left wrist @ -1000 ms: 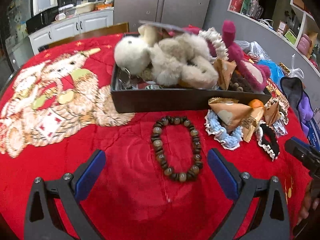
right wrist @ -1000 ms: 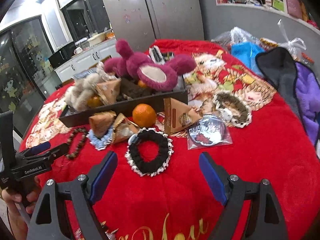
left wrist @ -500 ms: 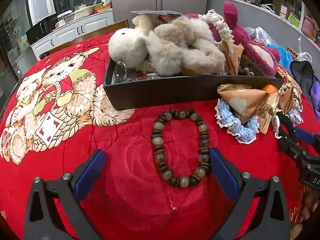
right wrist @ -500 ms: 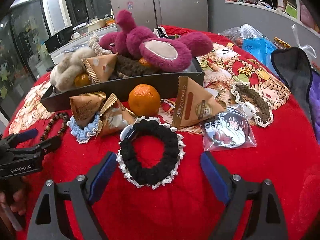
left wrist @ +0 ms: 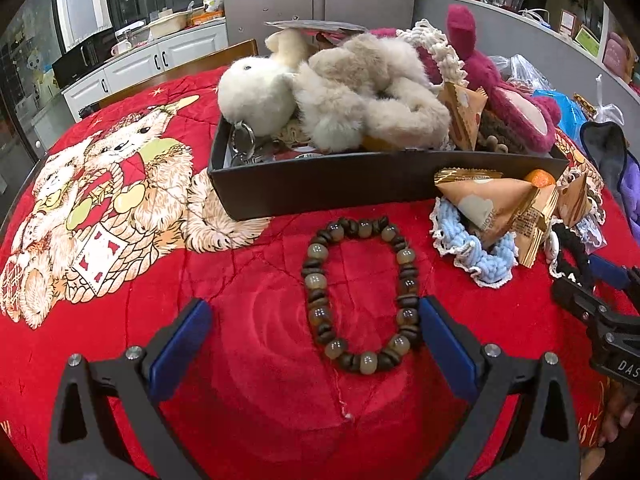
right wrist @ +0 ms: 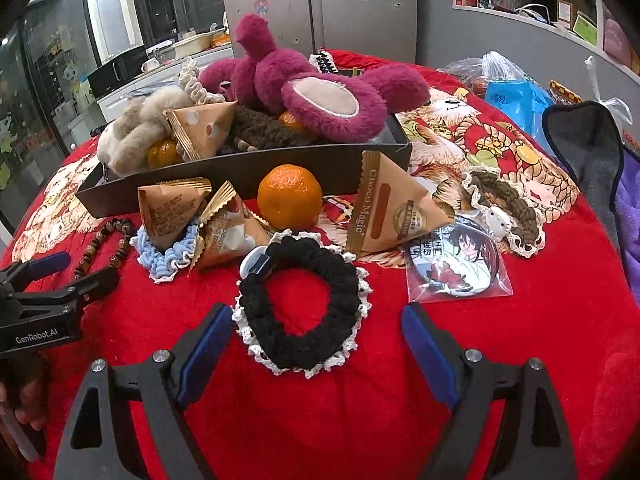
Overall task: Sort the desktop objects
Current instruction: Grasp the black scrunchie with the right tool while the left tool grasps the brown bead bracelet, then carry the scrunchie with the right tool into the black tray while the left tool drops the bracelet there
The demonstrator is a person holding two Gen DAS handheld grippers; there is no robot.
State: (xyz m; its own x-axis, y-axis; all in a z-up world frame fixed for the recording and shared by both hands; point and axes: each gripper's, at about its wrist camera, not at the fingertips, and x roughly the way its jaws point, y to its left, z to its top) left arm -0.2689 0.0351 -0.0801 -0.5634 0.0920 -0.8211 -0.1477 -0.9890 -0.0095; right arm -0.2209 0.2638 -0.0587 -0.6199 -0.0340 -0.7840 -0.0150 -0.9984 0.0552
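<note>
A brown bead bracelet (left wrist: 360, 294) lies flat on the red cloth in front of the black tray (left wrist: 360, 190). My left gripper (left wrist: 316, 332) is open, its jaws low on either side of the bracelet's near end. A black scrunchie with white lace (right wrist: 302, 306) lies on the cloth in the right wrist view. My right gripper (right wrist: 316, 344) is open around its near edge. The tray (right wrist: 240, 170) holds plush toys, oranges and a snack packet. The bracelet also shows at the left in the right wrist view (right wrist: 102, 242).
Around the tray lie triangular snack packets (right wrist: 390, 210), a blue scrunchie (left wrist: 476, 254), an orange (right wrist: 289, 196), a brown scrunchie (right wrist: 508, 210) and a bagged badge (right wrist: 456, 258). Dark and purple cloths (right wrist: 588, 152) lie at the right edge. Plastic bags (right wrist: 516, 96) sit behind.
Both grippers have moved forward and lower. The left now brackets the bracelet's near end; the right has closed in on the black scrunchie. Both stay open.
</note>
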